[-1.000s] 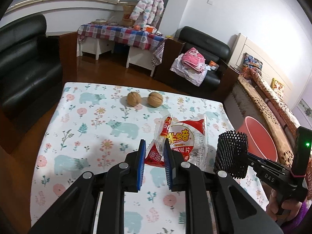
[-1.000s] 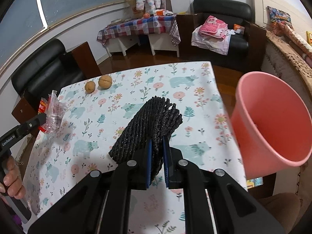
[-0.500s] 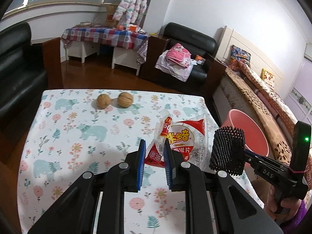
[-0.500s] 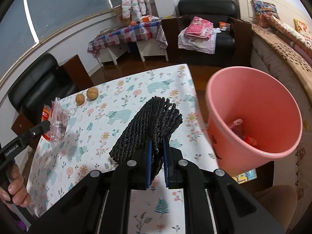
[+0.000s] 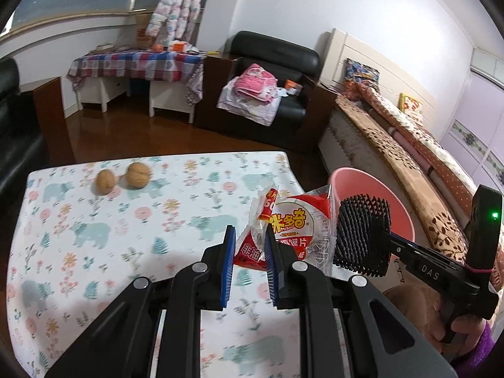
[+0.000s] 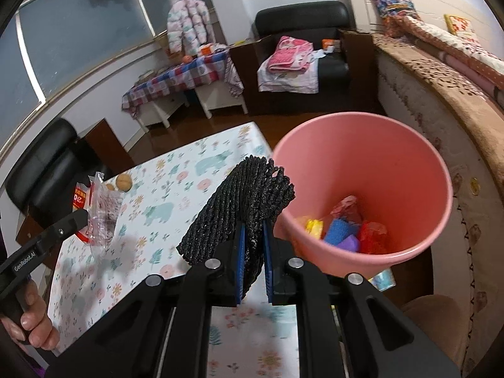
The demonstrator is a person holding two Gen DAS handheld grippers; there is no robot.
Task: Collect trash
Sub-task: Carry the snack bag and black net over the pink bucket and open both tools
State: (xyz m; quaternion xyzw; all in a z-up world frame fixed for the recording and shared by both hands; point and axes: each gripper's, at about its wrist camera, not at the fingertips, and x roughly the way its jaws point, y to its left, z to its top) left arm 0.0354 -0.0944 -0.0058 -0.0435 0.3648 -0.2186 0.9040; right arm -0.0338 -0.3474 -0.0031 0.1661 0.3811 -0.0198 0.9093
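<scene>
My left gripper (image 5: 250,245) is shut on a red-and-clear snack wrapper (image 5: 293,226), which it holds in the air over the table's right part. That wrapper (image 6: 100,211) hangs at the left of the right wrist view. My right gripper (image 6: 253,239) is shut on a black foam net (image 6: 242,208), and the net's top edge reaches the near rim of a pink bucket (image 6: 362,163). In the left wrist view the net (image 5: 359,230) hangs in front of the bucket (image 5: 362,186). Several coloured scraps (image 6: 340,233) lie in the bucket's bottom.
Two walnuts (image 5: 105,182) (image 5: 137,174) lie at the far left of the table with the floral cloth (image 5: 94,236). The bucket stands off the table's right edge, beside a long padded bench (image 6: 441,119). A black armchair (image 5: 277,72) with clothes stands beyond.
Both grippers have swung right with their loads toward the pink bucket. The bucket now fills the right wrist view and its inside shows. Neither grip has changed.
</scene>
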